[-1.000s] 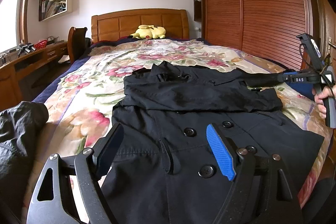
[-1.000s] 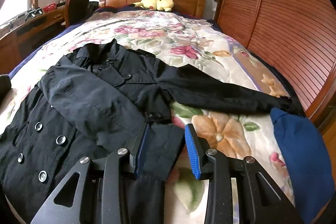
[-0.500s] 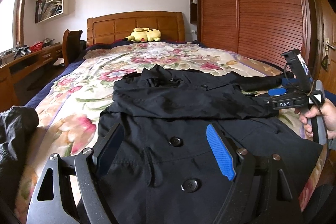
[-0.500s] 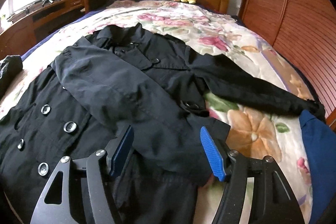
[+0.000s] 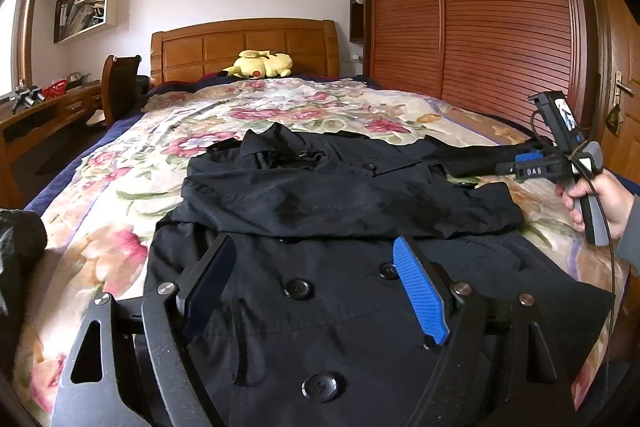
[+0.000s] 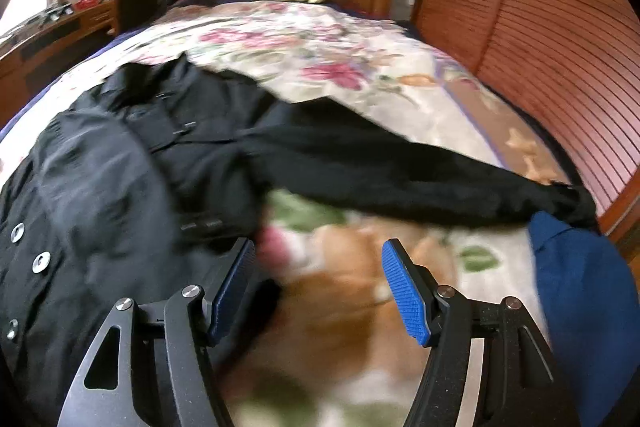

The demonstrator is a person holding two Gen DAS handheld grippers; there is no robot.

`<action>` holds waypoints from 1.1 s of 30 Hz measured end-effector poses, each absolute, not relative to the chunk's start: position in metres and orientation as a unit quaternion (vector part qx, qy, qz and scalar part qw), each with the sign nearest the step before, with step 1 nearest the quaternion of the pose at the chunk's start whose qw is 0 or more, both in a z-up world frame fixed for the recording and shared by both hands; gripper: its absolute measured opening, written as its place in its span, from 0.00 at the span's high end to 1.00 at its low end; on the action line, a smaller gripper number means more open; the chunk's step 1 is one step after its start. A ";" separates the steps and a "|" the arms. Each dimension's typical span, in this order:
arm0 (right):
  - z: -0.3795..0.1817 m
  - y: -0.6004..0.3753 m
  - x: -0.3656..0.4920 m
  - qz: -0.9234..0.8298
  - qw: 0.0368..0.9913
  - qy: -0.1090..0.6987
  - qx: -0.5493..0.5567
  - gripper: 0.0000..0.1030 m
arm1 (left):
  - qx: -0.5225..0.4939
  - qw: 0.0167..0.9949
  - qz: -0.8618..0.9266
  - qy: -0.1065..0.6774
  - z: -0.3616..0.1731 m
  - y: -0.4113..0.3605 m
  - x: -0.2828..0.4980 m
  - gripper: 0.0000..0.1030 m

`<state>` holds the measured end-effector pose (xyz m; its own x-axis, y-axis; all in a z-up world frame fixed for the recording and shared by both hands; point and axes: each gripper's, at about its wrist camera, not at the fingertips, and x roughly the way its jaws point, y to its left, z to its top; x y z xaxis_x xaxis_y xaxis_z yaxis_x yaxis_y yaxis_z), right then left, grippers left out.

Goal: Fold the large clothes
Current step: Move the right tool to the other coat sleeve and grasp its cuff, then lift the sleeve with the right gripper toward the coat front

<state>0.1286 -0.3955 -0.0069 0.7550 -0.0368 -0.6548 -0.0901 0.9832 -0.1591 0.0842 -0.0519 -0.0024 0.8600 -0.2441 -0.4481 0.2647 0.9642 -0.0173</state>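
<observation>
Black coat (image 5: pixel 340 259) flat mid-bed, one sleeve (image 5: pixel 352 207) folded across chest. Left gripper (image 5: pixel 316 283) wide, empty; right gripper (image 6: pixel 318 287) jaws just opened, nothing between. Next — grab outstretched sleeve (image 6: pixel 420 183) toward bed's right edge.

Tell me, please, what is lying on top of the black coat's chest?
One sleeve is folded across the black coat, above its buttons. Whatever lies beneath that sleeve is covered.
</observation>
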 end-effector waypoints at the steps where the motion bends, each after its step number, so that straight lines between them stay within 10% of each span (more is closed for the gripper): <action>1: -0.006 -0.405 0.133 0.006 0.933 0.349 -0.085 0.34 | 0.021 0.964 -0.133 0.230 -0.003 -0.053 0.086 0.20; 33: -0.059 -0.506 0.259 -0.102 0.911 0.389 0.090 0.38 | 0.017 0.956 -0.151 0.252 -0.008 -0.066 0.103 0.20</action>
<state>0.2595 -0.5059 -0.0587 0.6770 -0.1156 -0.7269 0.2556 0.9630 0.0850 0.1027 -0.0658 -0.0076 0.8277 -0.2801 -0.4863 0.2972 0.9538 -0.0434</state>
